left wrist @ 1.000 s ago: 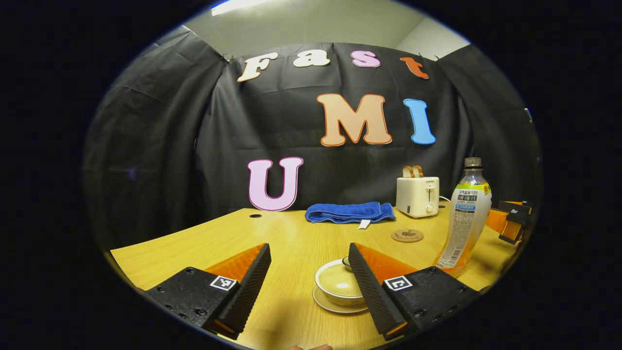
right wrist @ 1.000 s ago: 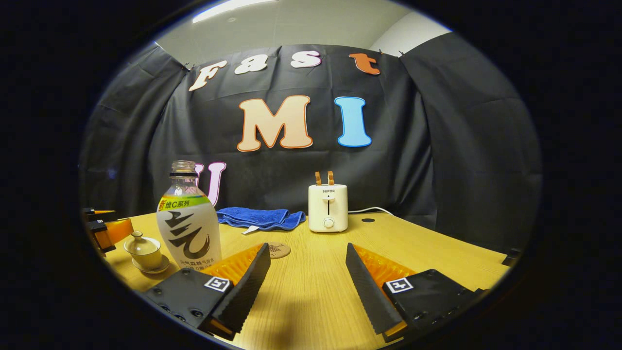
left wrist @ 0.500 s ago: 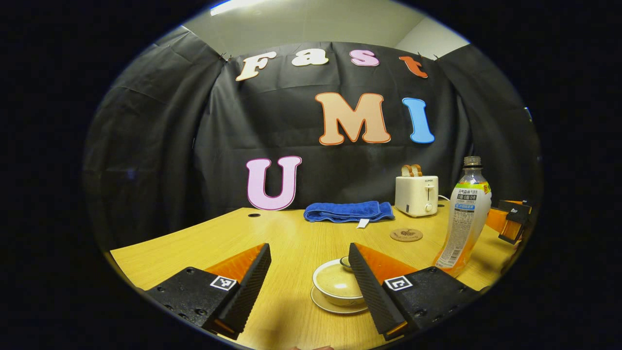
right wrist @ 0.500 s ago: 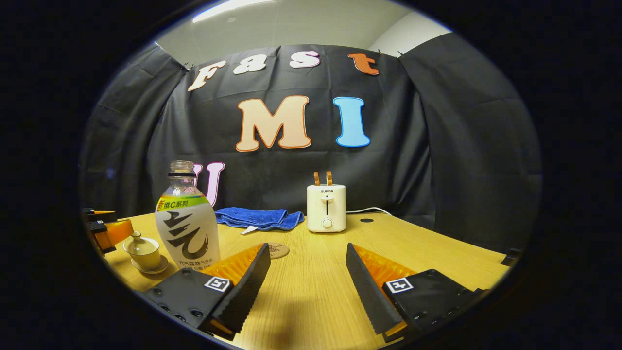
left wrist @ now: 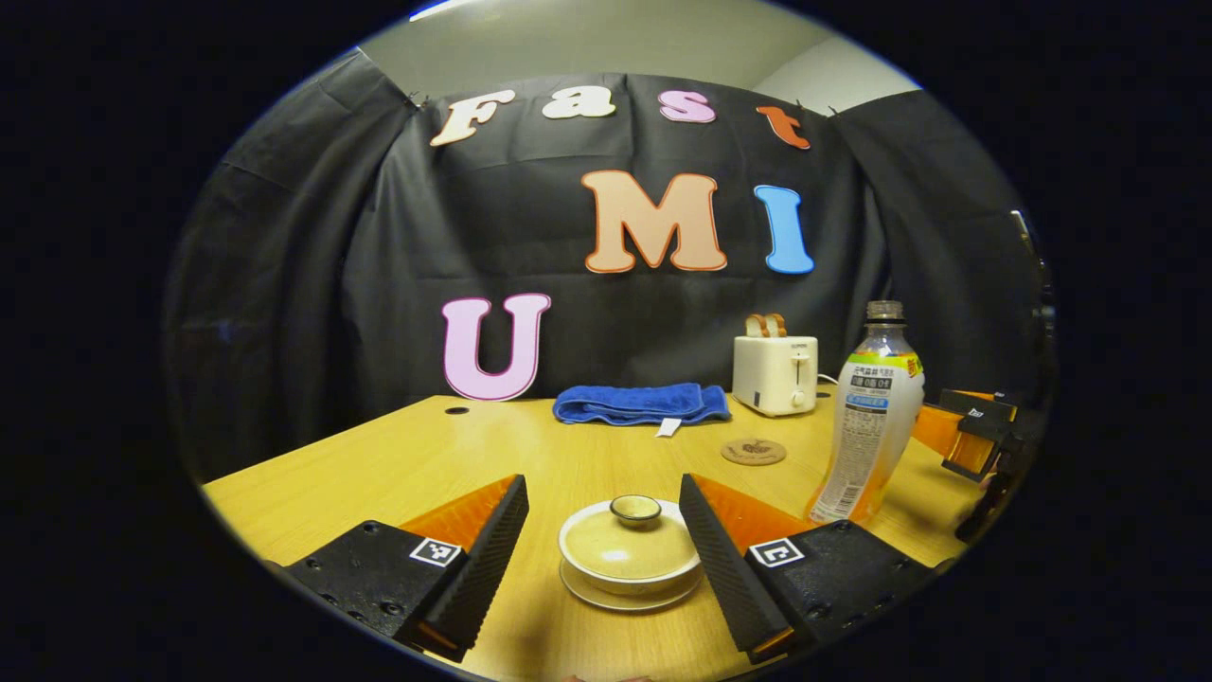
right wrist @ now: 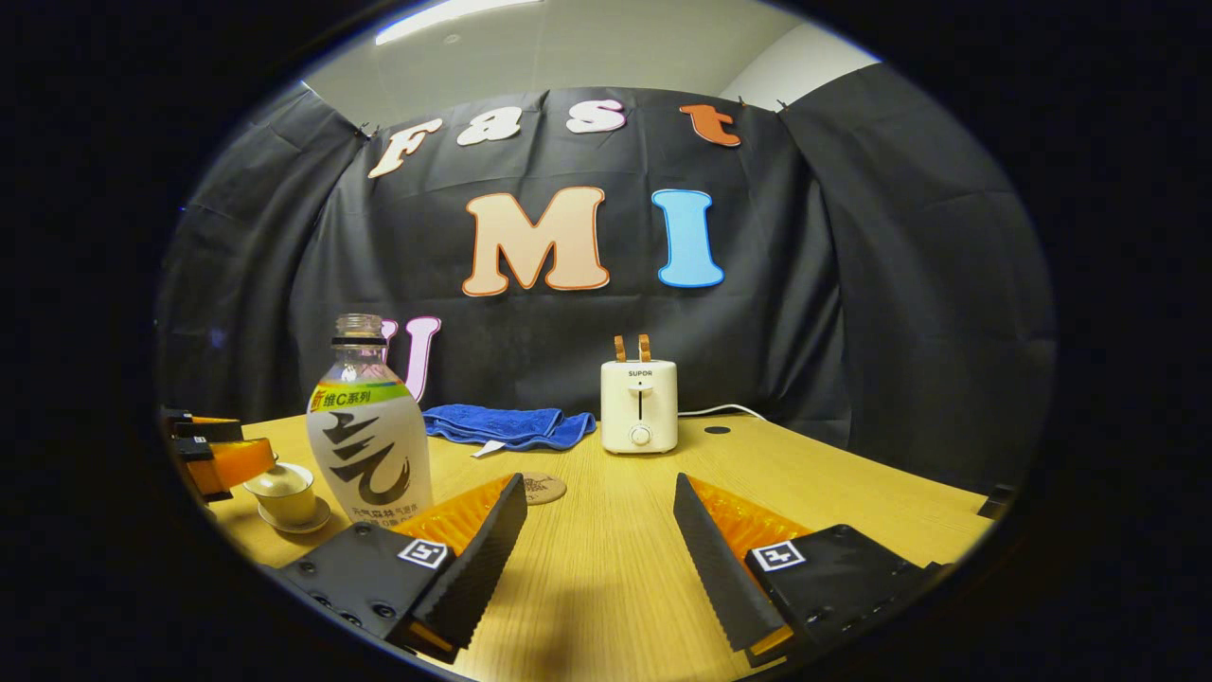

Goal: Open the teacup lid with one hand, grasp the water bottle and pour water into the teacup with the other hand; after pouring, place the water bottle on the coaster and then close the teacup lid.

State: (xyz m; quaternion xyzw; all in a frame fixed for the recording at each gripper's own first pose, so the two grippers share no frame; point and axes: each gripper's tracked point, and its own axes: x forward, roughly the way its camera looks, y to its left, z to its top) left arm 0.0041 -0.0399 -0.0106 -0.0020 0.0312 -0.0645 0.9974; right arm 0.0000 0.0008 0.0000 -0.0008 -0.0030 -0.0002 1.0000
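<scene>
A cream lidded teacup point(left wrist: 630, 549) on its saucer sits between the fingers of my open left gripper point(left wrist: 602, 530), its lid knob point(left wrist: 635, 509) level with the fingertips; neither finger touches it. The uncapped water bottle point(left wrist: 866, 417) stands upright to the right of the cup, and a round brown coaster point(left wrist: 754, 451) lies behind. In the right gripper view the bottle point(right wrist: 367, 434) stands just left of my open right gripper point(right wrist: 599, 530), with the teacup point(right wrist: 284, 488) and the left gripper's orange finger point(right wrist: 225, 459) over it at the far left. The coaster point(right wrist: 544, 488) lies past the right gripper's left finger.
A white toaster point(left wrist: 776, 374) holding toast and a folded blue towel point(left wrist: 642, 403) sit at the back of the wooden table point(left wrist: 426, 464). The toaster's cable point(right wrist: 724, 410) runs to the right. The other gripper point(left wrist: 971, 436) shows beyond the bottle.
My left gripper has swung right and forward, so the teacup now sits centred between its fingers with the lid knob in sight. The right gripper has hardly moved.
</scene>
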